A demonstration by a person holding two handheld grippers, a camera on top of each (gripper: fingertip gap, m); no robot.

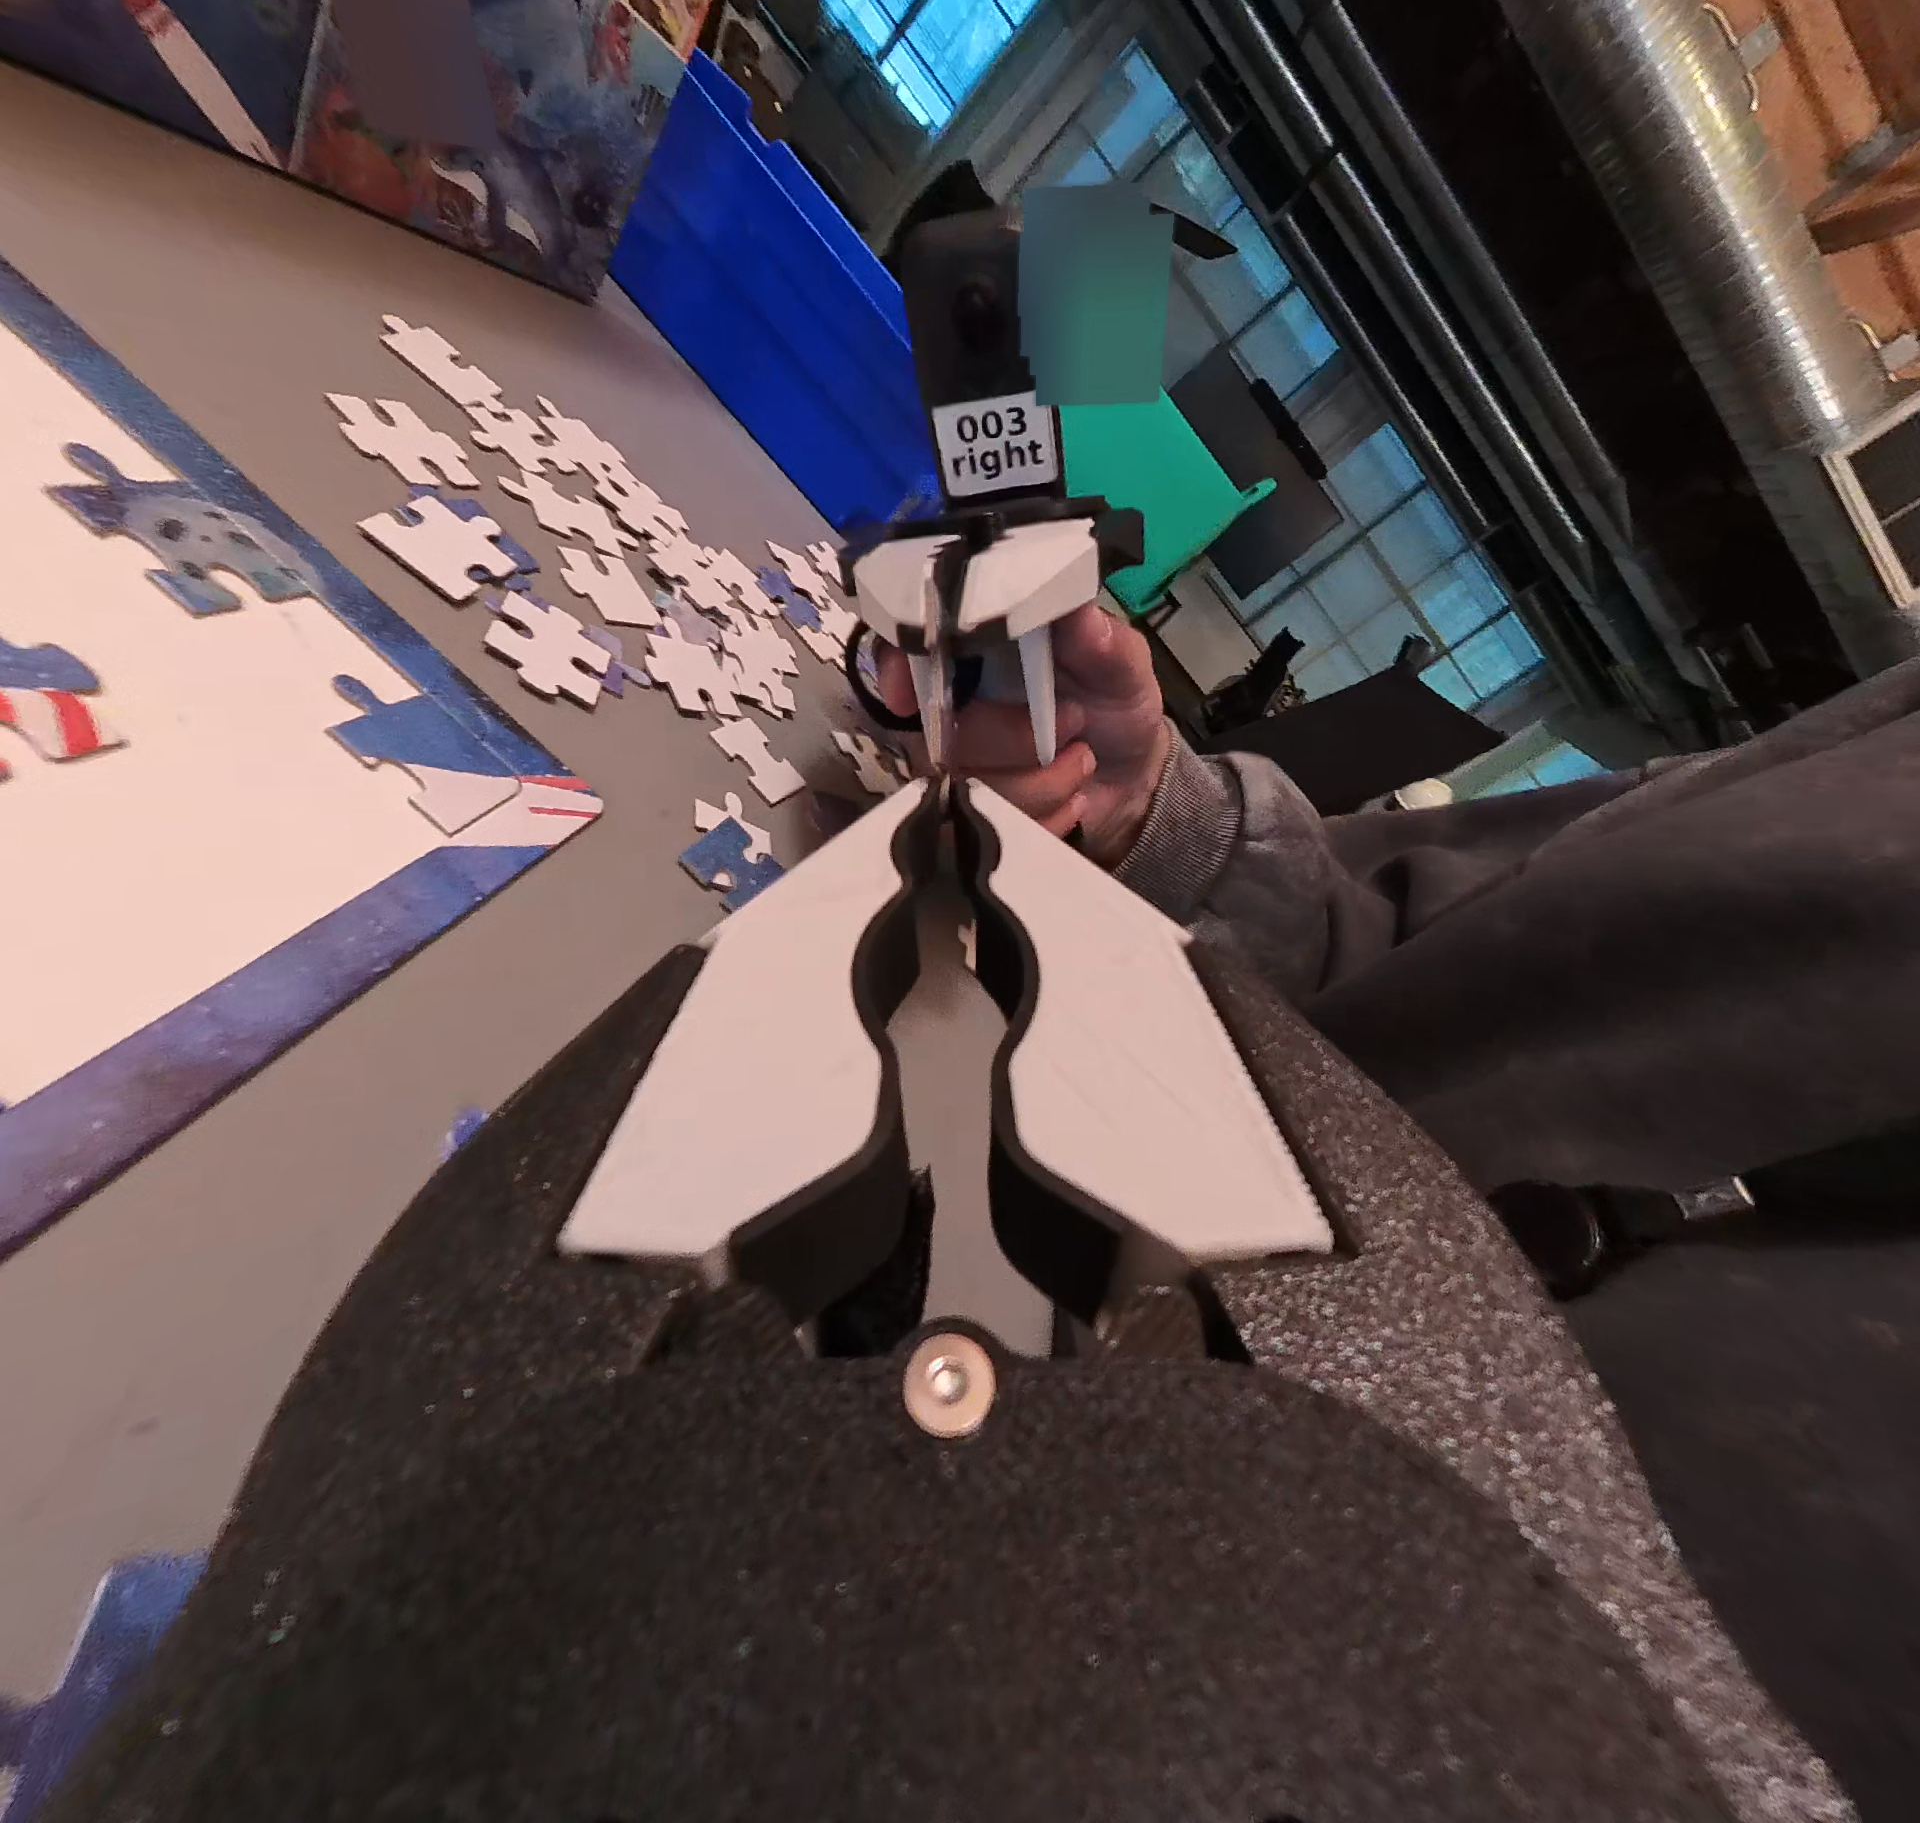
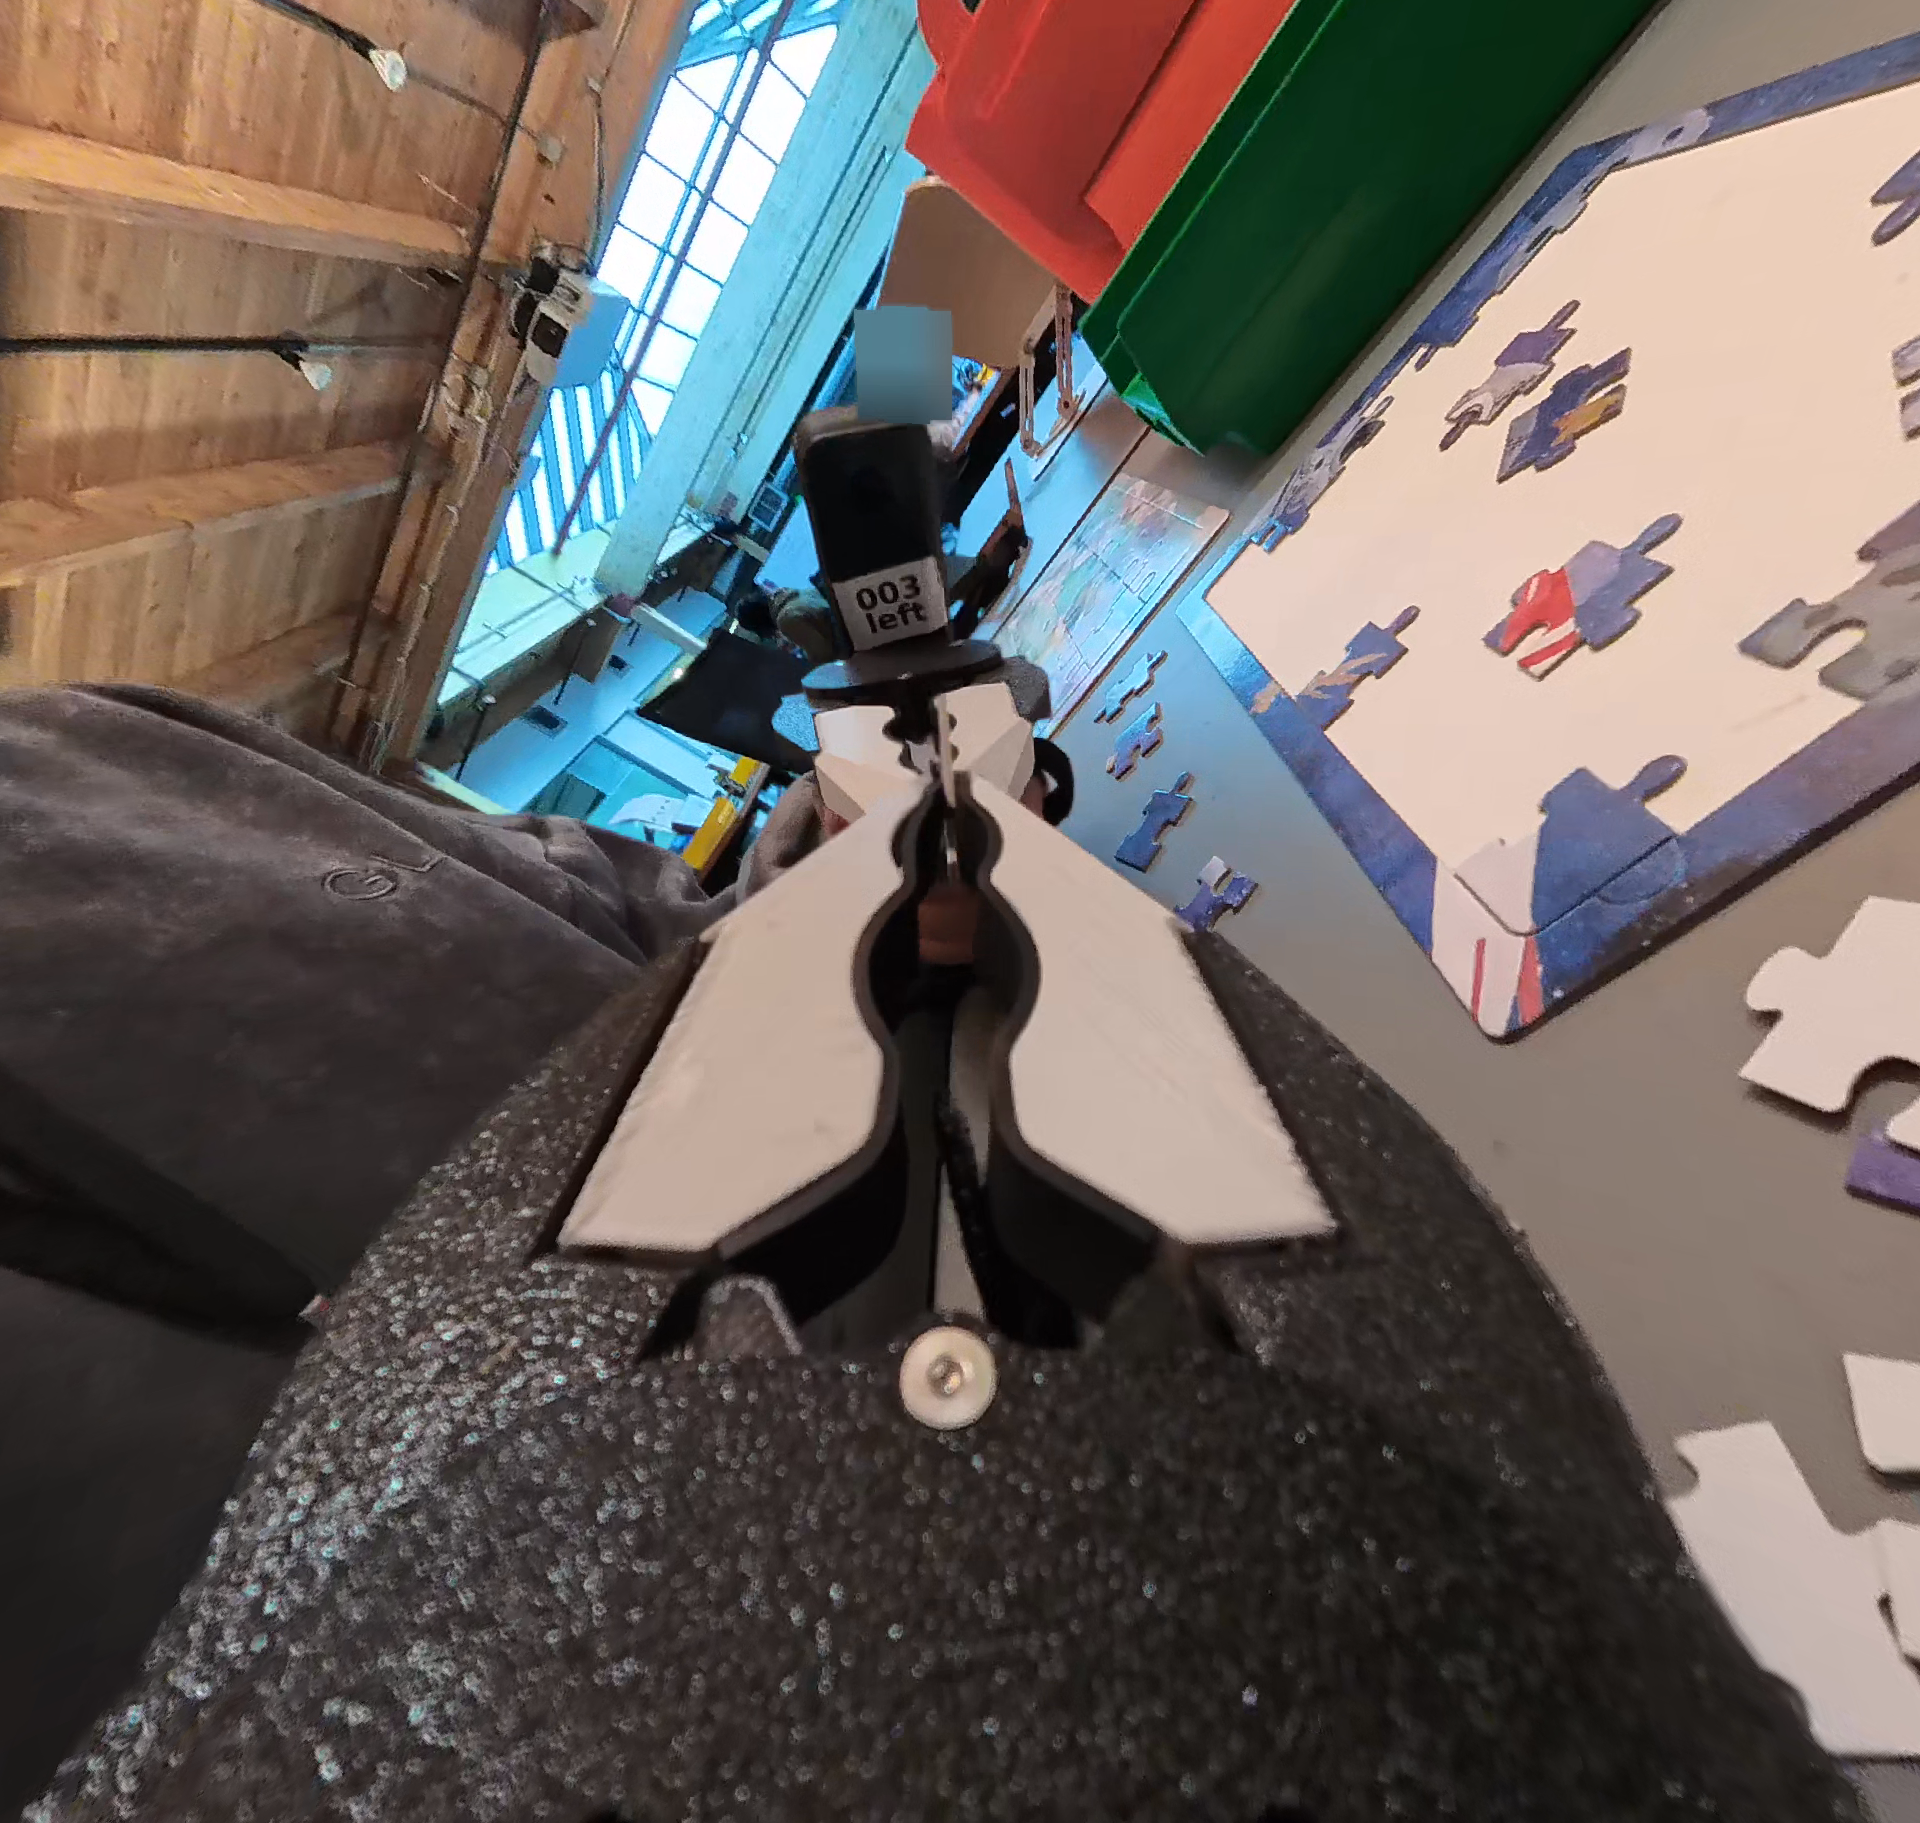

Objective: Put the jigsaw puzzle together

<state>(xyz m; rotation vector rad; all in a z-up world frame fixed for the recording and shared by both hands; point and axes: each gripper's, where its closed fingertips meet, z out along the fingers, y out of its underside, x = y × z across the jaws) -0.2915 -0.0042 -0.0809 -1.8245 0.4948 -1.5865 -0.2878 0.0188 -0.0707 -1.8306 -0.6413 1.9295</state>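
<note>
My left gripper (image 1: 943, 794) and my right gripper (image 2: 948, 799) face each other tip to tip above the table's near edge. A thin puzzle piece (image 1: 938, 713) stands edge-on between them, and both look shut on it; it also shows in the right wrist view (image 2: 950, 838). The puzzle board (image 1: 312, 942) has a blue border and a white middle with a few pieces lying in it. It lies to the left in the left wrist view and shows to the right in the right wrist view (image 2: 1351, 807). A heap of loose pieces (image 1: 582, 547), mostly white side up, lies beside it.
The picture box (image 1: 416, 111) and a blue bin (image 1: 769, 319) stand behind the heap. A green bin (image 2: 1351, 215) and a red bin (image 2: 1091, 59) stand behind the board. Several blue pieces (image 2: 1153, 817) and white face-down pieces (image 2: 1849, 1025) lie on the grey table. A hand (image 1: 1101, 724) holds the right gripper. My two grippers' fingertips are within a few centimetres of each other.
</note>
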